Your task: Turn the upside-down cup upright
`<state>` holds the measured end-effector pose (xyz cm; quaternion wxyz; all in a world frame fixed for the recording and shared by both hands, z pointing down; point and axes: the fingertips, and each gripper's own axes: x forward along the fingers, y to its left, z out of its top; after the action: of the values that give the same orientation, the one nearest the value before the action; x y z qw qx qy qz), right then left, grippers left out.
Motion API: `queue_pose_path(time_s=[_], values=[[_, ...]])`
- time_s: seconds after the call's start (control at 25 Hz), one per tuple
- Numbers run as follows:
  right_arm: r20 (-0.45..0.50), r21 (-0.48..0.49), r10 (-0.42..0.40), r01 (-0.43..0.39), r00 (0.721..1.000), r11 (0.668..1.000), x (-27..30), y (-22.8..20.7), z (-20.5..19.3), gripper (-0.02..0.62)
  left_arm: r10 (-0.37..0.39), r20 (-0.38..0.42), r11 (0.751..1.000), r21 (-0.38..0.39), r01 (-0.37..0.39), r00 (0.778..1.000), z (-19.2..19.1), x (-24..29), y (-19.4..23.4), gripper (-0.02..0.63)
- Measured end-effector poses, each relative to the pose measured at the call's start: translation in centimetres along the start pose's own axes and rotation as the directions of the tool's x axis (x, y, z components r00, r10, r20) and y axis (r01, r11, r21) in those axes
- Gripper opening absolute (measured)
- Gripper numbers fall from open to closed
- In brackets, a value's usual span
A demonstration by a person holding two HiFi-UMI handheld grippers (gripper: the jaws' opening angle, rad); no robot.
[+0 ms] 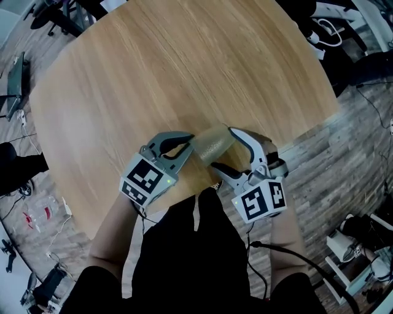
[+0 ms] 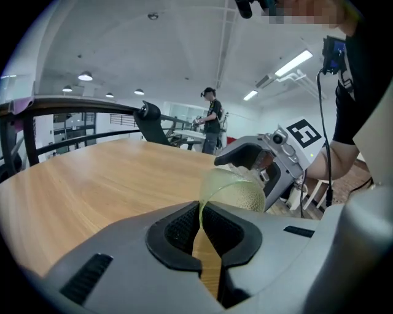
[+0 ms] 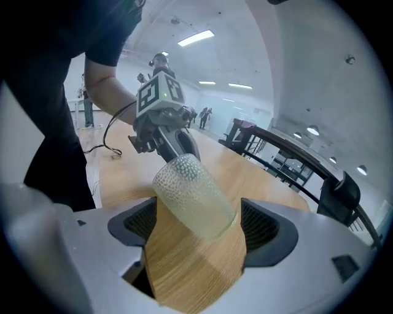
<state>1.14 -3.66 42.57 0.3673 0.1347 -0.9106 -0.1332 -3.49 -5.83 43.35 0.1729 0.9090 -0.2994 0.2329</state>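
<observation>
A translucent, pale green dimpled cup (image 1: 212, 144) hangs tilted over the near part of the round wooden table (image 1: 184, 61), between the two grippers. My left gripper (image 1: 190, 142) is shut on it: in the left gripper view the pads (image 2: 184, 230) pinch the thin wall of the cup (image 2: 236, 190) at its edge. My right gripper (image 1: 222, 148) comes in from the right with its jaws wide open. In the right gripper view the cup (image 3: 193, 196) lies slanted between the two pads (image 3: 261, 227), with a gap on either side.
The table's near edge runs just under both grippers. Office chairs (image 1: 61, 12) and cables (image 1: 325, 30) lie on the floor around the table. A person (image 2: 212, 126) stands far back in the room, and a black chair (image 3: 341, 196) is by the table's far side.
</observation>
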Motion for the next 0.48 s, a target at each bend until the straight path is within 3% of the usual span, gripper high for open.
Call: queue_pose_path(time_s=[0.16,0.48], values=[[-0.051,-0.100,0.048,-0.053,0.998,0.994,0.3,0.4,1.0,0.360,-0.022,-0.028,0.999,0.039,0.024,0.999,0.8,-0.1,-0.7,0.021],[-0.173,-0.280,0.073,-0.120,0.982,0.952,1.6,1.1,0.0,0.360,-0.093,-0.039,0.995,0.020,0.094,0.995,1.6,0.3,-1.8,0.021]])
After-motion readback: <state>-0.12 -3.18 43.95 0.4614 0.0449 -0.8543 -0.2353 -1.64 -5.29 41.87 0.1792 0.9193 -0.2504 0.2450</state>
